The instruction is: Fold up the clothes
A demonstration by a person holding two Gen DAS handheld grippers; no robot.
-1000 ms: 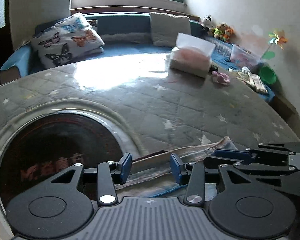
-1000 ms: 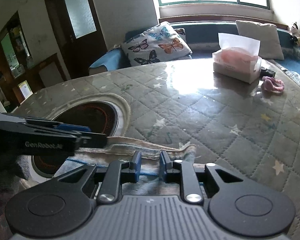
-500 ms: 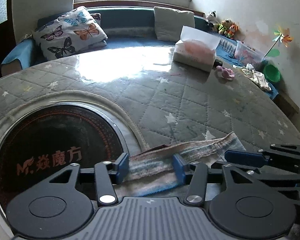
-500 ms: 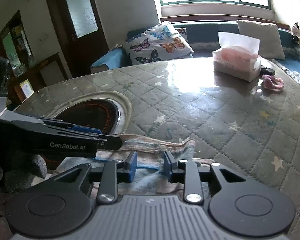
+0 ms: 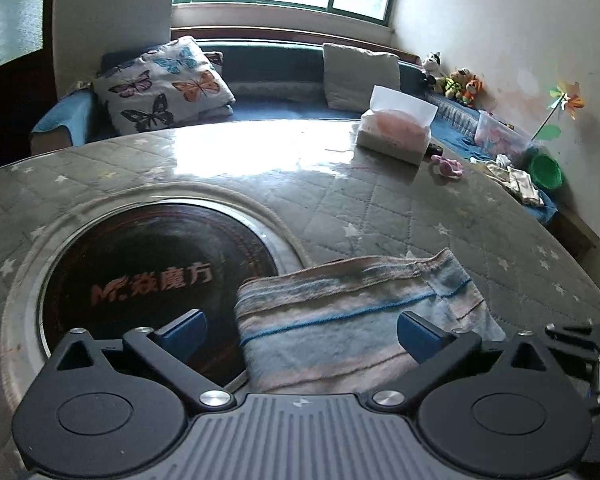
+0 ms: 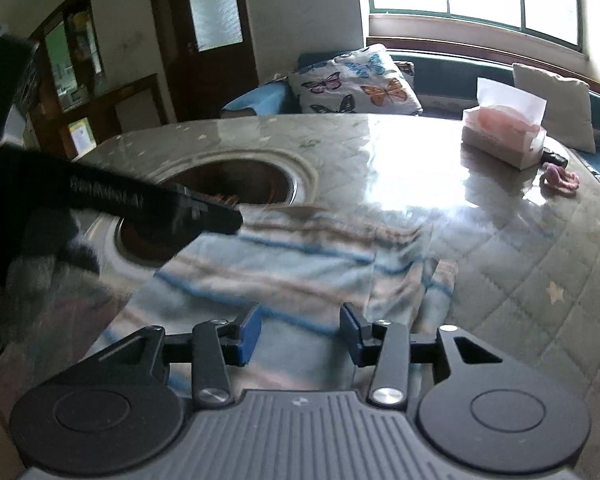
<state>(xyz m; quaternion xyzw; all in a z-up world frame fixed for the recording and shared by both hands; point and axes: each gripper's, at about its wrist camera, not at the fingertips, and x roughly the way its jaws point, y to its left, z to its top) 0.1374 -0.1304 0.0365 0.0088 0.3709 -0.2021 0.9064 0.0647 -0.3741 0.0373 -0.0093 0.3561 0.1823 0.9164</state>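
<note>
Striped garment [image 5: 352, 316] lying soft, light, floppy on worktop [image 5: 380, 216]; both tools opening, gripping nothing: left tool [image 5: 302, 334], right tool [image 6: 300, 334]. Pinching hem corners at 12 o'clock looks best.

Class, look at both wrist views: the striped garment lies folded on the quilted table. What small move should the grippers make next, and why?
Probably draw both back clear of the striped garment. It lies flat on the table, and the left gripper and right gripper are opening with no pad pressing it, so this fold looks released.
</note>
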